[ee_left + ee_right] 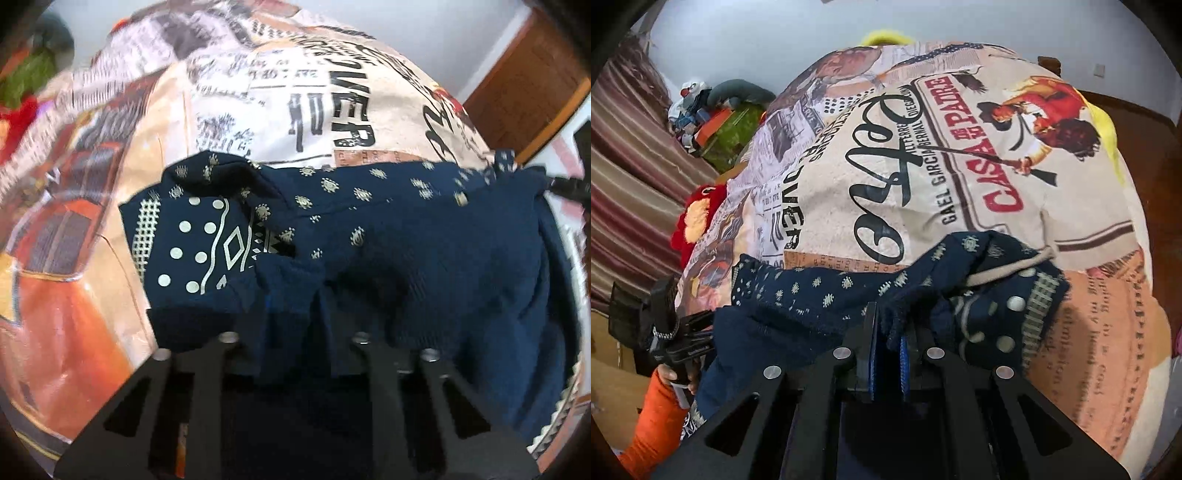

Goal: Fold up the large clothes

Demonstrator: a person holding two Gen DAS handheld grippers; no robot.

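A navy garment with cream dots and motifs hangs stretched between my two grippers above a printed bedspread. In the left wrist view the cloth drapes over my left gripper and gathers into folds between its jaws. The fingertips are hidden under it. The right gripper shows at the right edge with the cloth's far corner. In the right wrist view my right gripper is shut, its blue pads pinching a bunched edge of the garment. The left gripper holds the other end, carried by a hand in an orange sleeve.
The bedspread covers a bed that fills both views. A red plush toy and a heap of toys and a green item lie at its left side by a striped curtain. Brown wooden furniture stands at the right.
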